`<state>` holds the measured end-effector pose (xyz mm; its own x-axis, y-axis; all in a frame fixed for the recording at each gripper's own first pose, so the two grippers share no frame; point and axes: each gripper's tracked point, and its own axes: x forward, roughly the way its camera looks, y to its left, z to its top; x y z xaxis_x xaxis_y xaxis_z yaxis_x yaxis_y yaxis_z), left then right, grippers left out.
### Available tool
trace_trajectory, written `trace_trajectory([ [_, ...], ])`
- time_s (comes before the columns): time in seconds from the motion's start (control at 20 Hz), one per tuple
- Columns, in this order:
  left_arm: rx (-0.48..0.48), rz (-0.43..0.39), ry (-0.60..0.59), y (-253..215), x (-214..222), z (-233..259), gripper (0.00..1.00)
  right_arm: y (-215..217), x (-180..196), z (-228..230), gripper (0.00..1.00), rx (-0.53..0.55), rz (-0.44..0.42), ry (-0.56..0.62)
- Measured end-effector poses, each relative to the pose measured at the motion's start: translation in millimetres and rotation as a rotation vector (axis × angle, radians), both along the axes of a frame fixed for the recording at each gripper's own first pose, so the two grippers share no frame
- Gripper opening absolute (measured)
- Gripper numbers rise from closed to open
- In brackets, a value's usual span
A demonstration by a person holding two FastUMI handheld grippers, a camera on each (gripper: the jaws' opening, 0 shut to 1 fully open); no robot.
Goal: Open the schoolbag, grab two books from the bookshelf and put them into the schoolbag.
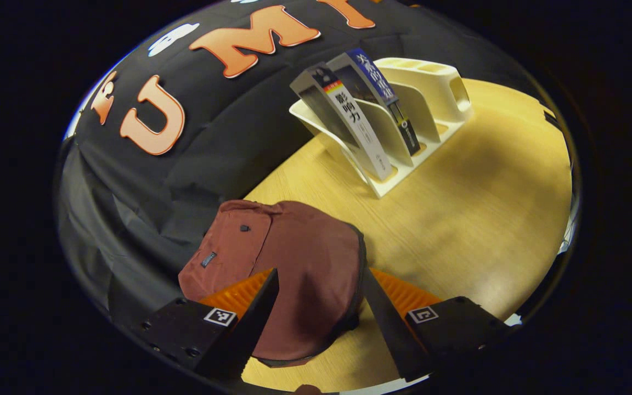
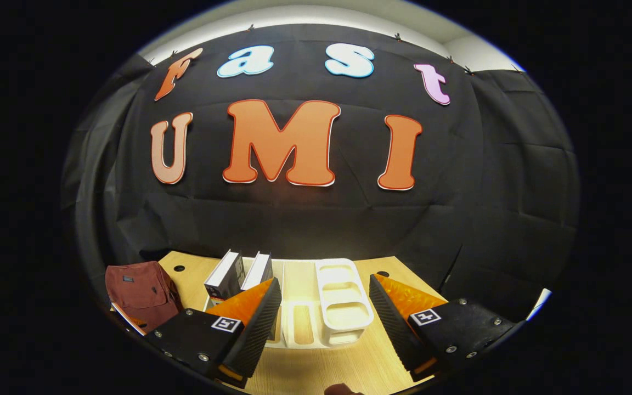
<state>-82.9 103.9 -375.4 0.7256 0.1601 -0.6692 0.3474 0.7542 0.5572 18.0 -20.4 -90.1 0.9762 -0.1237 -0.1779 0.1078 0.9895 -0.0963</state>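
A black cloth wall (image 2: 316, 219), creased and clipped along its top edge, hangs behind a light wooden table (image 1: 475, 208) inside the booth. Above the cloth, a pale strip of ceiling (image 2: 316, 16) catches the light. Warm light falls across the tabletop, whose back edge has two small dark round holes.

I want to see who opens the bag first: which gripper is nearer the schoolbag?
Left. The left gripper hangs open right over the schoolbag, its fingers on either side. The right gripper faces the bookshelf, with the bag far off to its side.
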Motion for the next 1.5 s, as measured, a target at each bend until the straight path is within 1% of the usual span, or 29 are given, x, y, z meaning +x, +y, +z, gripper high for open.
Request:
trace_trajectory([
  [0.2, 0.051, -0.002, 0.071, 19.8, -5.8, -30.4, 0.98, -0.7, 0.8, -1.6, 0.95, -0.005, -0.05, 0.003],
  [0.3, 0.088, 0.002, 0.09, 29.0, -5.5, -38.9, 0.98, 0.0, -0.9, -2.6, 0.96, -0.015, -0.077, 0.007],
  [0.35, 0.101, -0.009, 0.09, 31.4, -5.2, -39.0, 0.98, 0.6, -1.8, -3.7, 0.95, -0.02, -0.087, 0.011],
  [0.45, 0.093, -0.032, 0.102, 30.0, -4.4, -41.6, 0.96, 1.6, -4.3, -7.3, 0.95, -0.026, -0.103, 0.023],
  [0.5, 0.092, -0.039, 0.114, 28.1, -3.2, -43.7, 0.86, 3.5, -6.1, -11.2, 0.95, -0.021, -0.102, 0.03],
  [0.55, 0.098, -0.046, 0.124, 26.4, -2.0, -44.4, 0.81, 5.3, -4.7, -13.3, 0.95, -0.018, -0.095, 0.039],
  [0.65, 0.123, -0.044, 0.141, 25.8, -0.1, -44.9, 0.6, 6.9, 1.7, -14.4, 0.95, -0.025, -0.064, 0.046],
  [0.7, 0.131, -0.035, 0.153, 25.0, 1.2, -43.1, 0.67, 5.3, 6.3, -14.2, 0.96, -0.028, -0.046, 0.047],
  [0.75, 0.125, -0.013, 0.158, 24.4, -0.4, -38.3, 0.57, 2.9, 12.2, -14.1, 0.96, -0.032, -0.03, 0.048],
  [0.8, 0.117, 0.012, 0.163, 23.1, 1.5, -33.9, 0.42, -0.7, 18.2, -14.0, 0.96, -0.031, -0.016, 0.049],
  [0.85, 0.12, 0.036, 0.16, 24.7, 4.0, -26.5, 0.43, -3.4, 24.8, -14.2, 0.96, -0.023, -0.002, 0.047],
  [0.95, 0.126, 0.056, 0.191, 23.5, 7.0, -22.1, 0.16, -9.0, 36.4, -15.9, 0.96, -0.002, 0.028, 0.046],
  [1.0, 0.129, 0.067, 0.199, 21.7, 7.3, -18.7, 0.16, -11.3, 41.3, -17.0, 0.96, 0.008, 0.041, 0.047],
  [1.1, 0.134, 0.077, 0.222, 24.5, 9.6, -12.3, 0.1, -14.2, 51.5, -20.8, 0.96, 0.026, 0.078, 0.051],
  [1.2, 0.112, 0.101, 0.239, 25.2, 10.7, 0.2, 0.07, -14.5, 57.6, -26.3, 0.96, 0.041, 0.111, 0.065],
  [1.4, 0.06, 0.134, 0.243, 27.8, 22.6, 30.4, 0.06, -5.0, 66.8, -32.4, 0.96, 0.079, 0.172, 0.104],
  [1.5, 0.045, 0.129, 0.226, 30.8, 31.8, 51.1, 0.06, 4.5, 66.9, -33.0, 0.96, 0.076, 0.196, 0.123],
])
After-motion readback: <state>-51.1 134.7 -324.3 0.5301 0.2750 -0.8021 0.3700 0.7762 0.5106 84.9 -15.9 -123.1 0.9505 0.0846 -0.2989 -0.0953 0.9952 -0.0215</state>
